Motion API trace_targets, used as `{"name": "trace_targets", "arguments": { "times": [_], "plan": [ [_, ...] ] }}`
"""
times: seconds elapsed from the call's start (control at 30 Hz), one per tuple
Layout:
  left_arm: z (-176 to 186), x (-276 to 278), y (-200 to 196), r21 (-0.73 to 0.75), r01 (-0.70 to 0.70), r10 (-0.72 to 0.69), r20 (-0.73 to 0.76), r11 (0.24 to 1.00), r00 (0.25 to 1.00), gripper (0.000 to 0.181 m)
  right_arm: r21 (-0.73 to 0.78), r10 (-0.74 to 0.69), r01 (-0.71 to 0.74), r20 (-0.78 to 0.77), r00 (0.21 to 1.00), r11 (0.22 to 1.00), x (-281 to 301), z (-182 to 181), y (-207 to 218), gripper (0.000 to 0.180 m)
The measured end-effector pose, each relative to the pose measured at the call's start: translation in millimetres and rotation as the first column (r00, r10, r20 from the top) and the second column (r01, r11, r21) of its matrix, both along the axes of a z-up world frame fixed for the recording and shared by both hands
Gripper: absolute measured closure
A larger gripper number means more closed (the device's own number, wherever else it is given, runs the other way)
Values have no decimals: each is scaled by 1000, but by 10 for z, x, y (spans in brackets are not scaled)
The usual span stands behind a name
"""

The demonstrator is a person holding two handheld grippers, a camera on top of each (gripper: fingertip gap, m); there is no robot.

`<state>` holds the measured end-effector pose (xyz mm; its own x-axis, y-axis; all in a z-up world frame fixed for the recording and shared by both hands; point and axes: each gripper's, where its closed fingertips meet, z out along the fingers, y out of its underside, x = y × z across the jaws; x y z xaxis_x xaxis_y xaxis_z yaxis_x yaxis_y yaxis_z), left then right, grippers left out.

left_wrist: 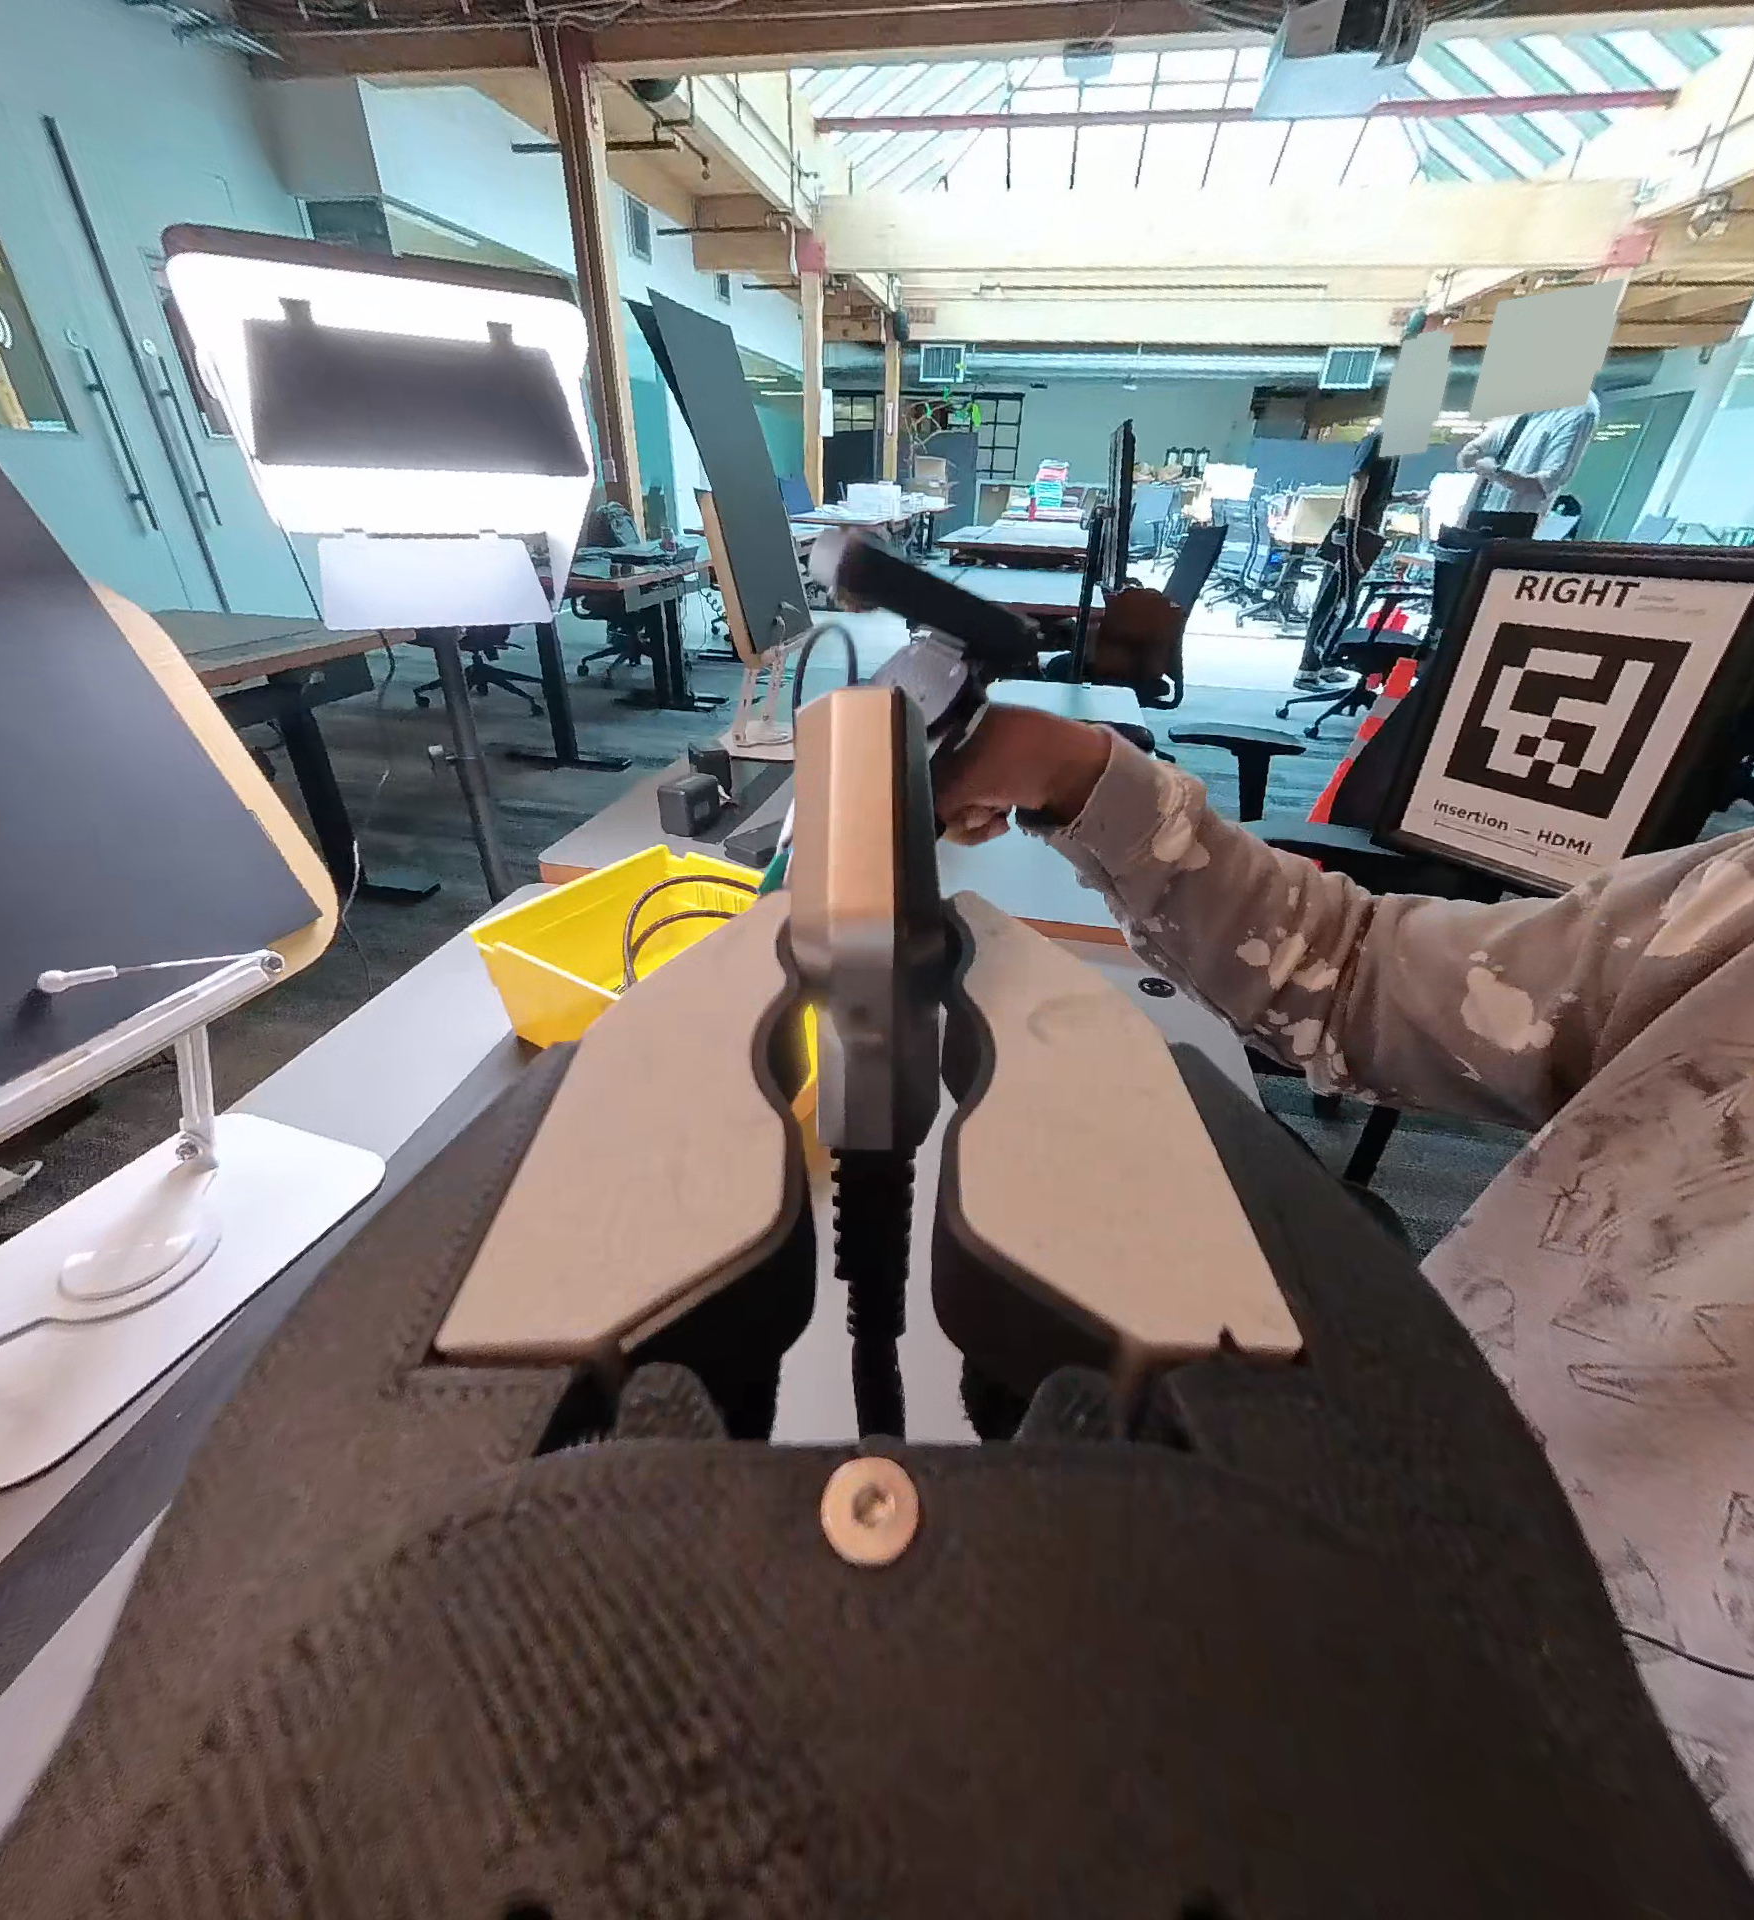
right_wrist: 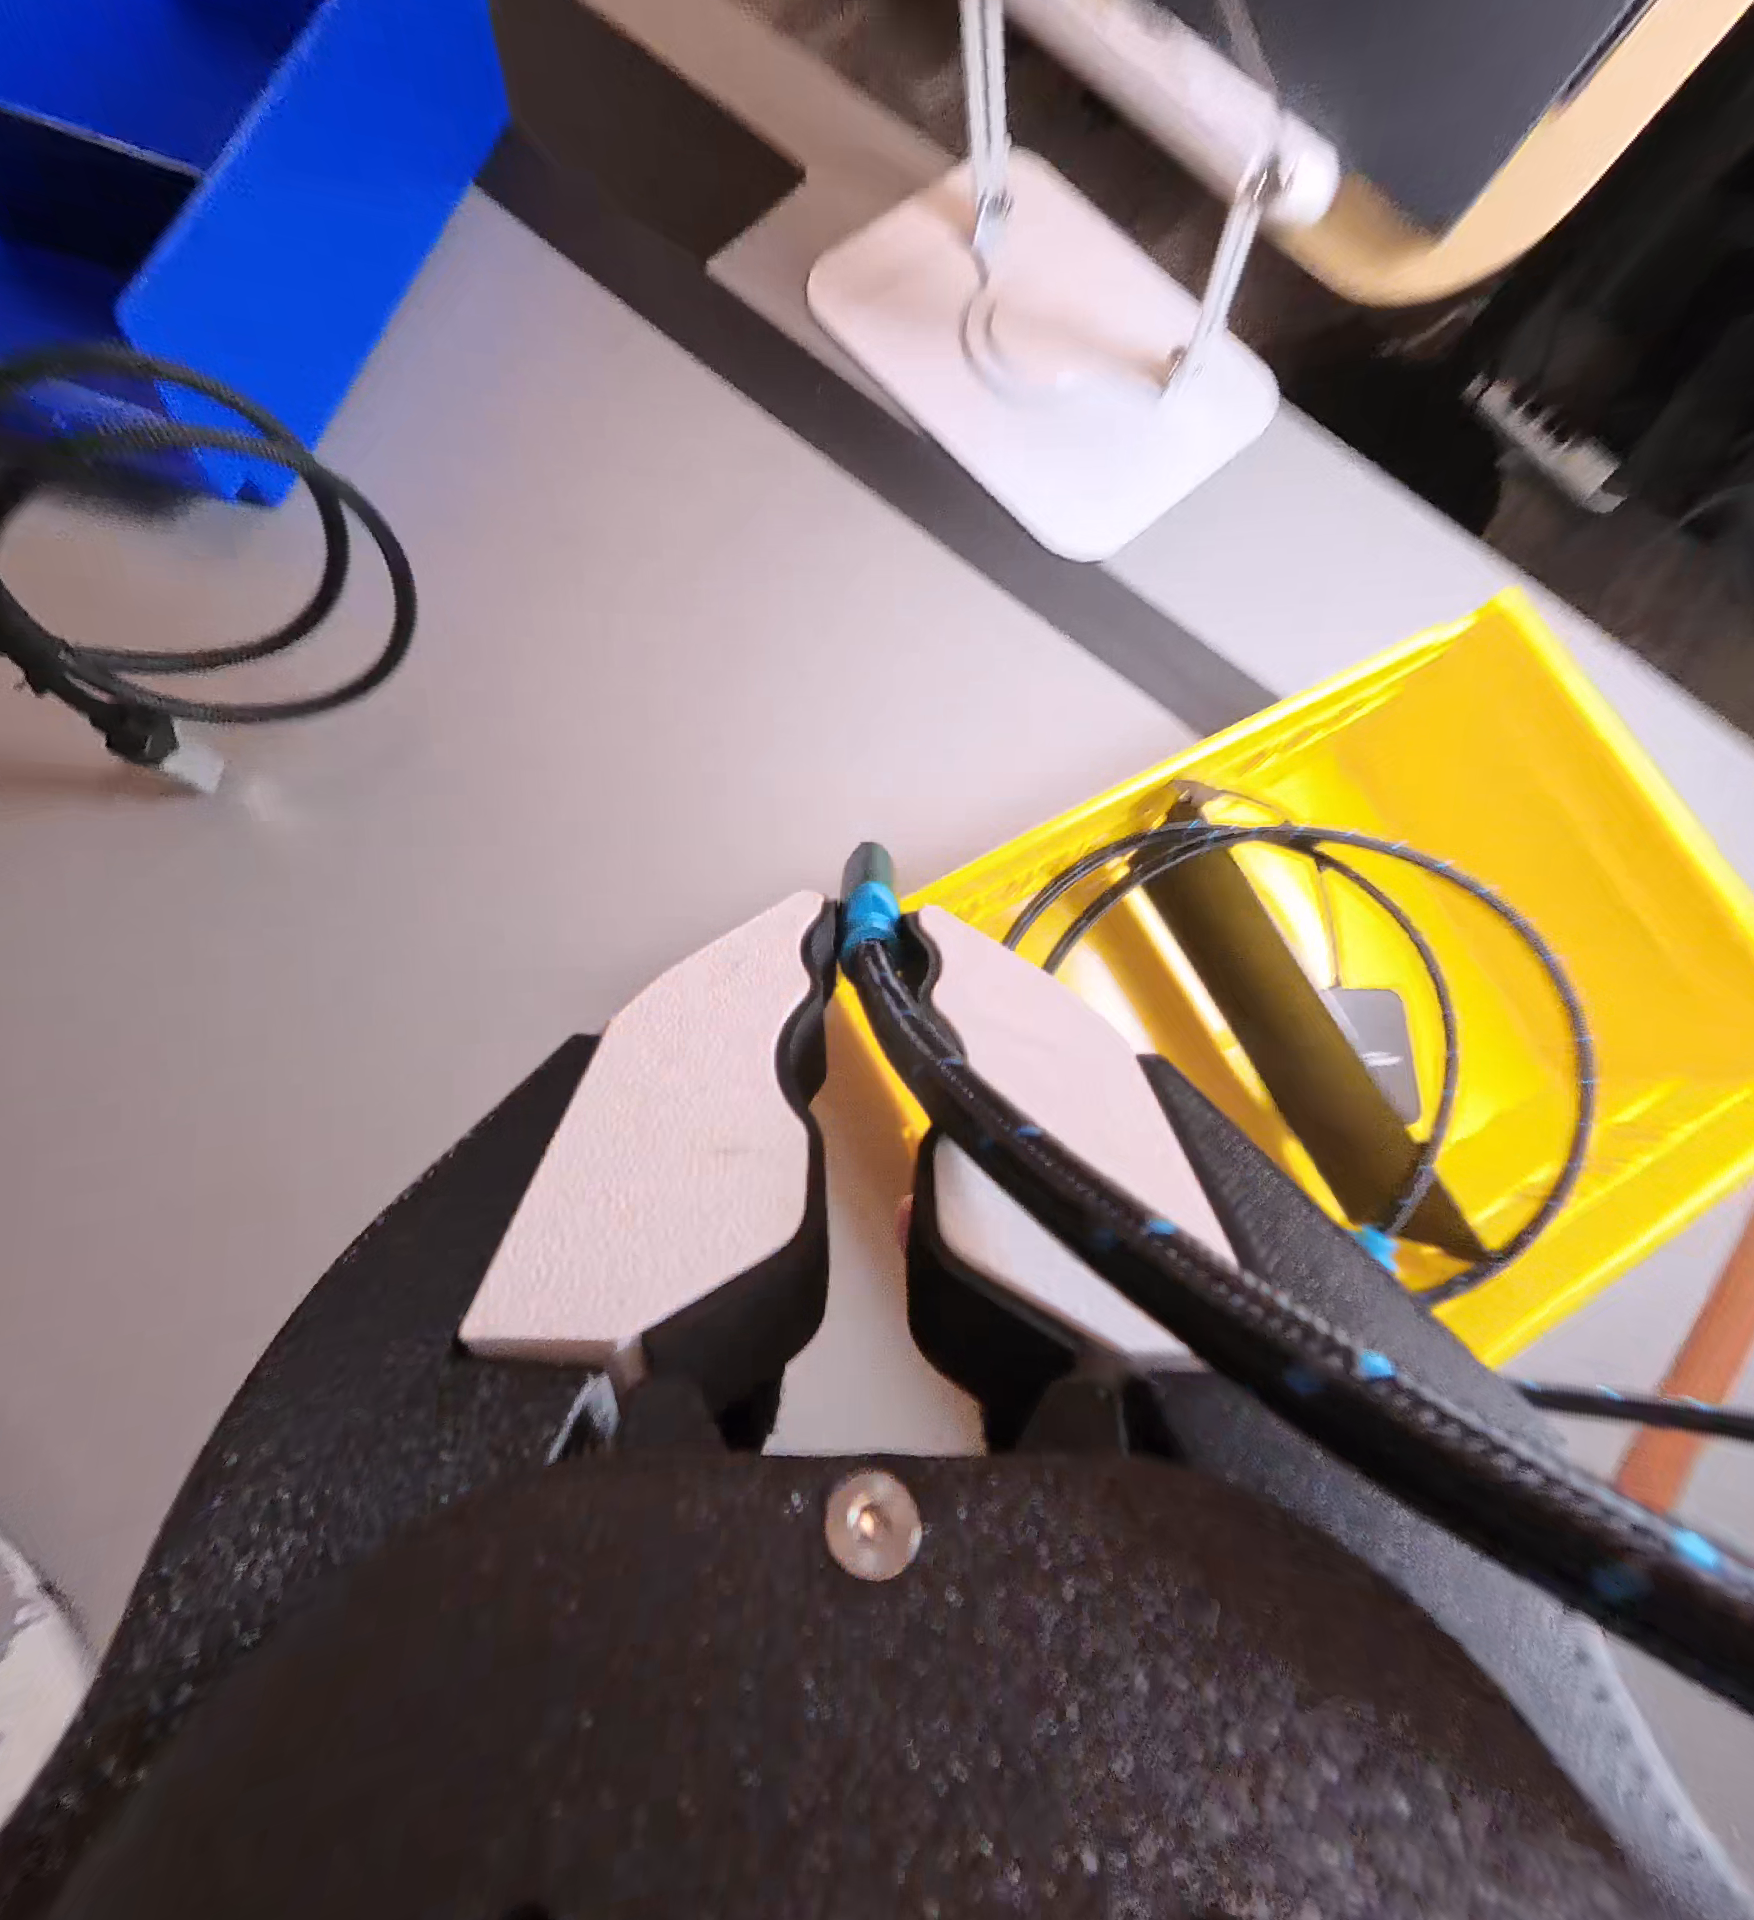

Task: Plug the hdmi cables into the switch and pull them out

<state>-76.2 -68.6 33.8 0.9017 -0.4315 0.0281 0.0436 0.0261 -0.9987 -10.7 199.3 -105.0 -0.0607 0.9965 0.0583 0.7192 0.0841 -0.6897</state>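
My left gripper [left_wrist: 865, 920] is shut on the HDMI switch [left_wrist: 847, 821], a flat silver box with a black edge. It stands upright between the fingers, and its ribbed black lead [left_wrist: 873, 1247] runs back toward the camera. My right gripper [right_wrist: 870, 923] is shut on a black HDMI cable with blue flecks [right_wrist: 966, 1081], just behind its blue-collared plug [right_wrist: 868, 871]. The plug tip pokes out past the fingertips, above the grey table [right_wrist: 540, 727]. The rest of that cable coils in the yellow bin [right_wrist: 1538, 831]. The right gripper [left_wrist: 920, 608] also shows blurred in the left wrist view, beyond the switch.
A second black cable [right_wrist: 177, 582] lies coiled on the table by a blue bin [right_wrist: 312, 229]. A white stand base [right_wrist: 1049, 416] sits at the table's far edge. A dark bar [right_wrist: 1288, 1018] lies in the yellow bin [left_wrist: 561, 956]. A framed marker sign [left_wrist: 1569, 717] stands on the right. A person's sleeve [left_wrist: 1320, 956] crosses it.
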Motion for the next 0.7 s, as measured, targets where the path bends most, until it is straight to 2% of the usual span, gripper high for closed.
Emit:
{"name": "trace_targets", "arguments": {
  "times": [0.17,0.23,0.4,0.5,0.63,0.7],
  "plan": [
    [-1,-26,-55,7,-20,20,-11,1000,1000,158,-124,2,18,161,987,992,-21,-599,125,169],
    [0,-36,-63,9,-23,23,-11,1000,1000,158,-118,-20,49,231,973,992,-18,-786,238,169],
    [-17,-54,-47,3,-28,28,-10,1000,1000,158,19,-97,100,461,882,995,90,-1242,592,169],
    [-25,-42,-39,1,-25,25,-11,1000,1000,158,98,-102,55,582,807,994,166,-1477,675,169],
    [-51,-36,-15,-9,-22,22,-12,1000,1000,159,182,-87,-34,614,784,983,180,-1568,706,168],
    [-65,-38,1,-14,-19,18,-9,1000,1000,159,195,-72,-57,597,799,979,206,-1470,671,157]
  ]
}}
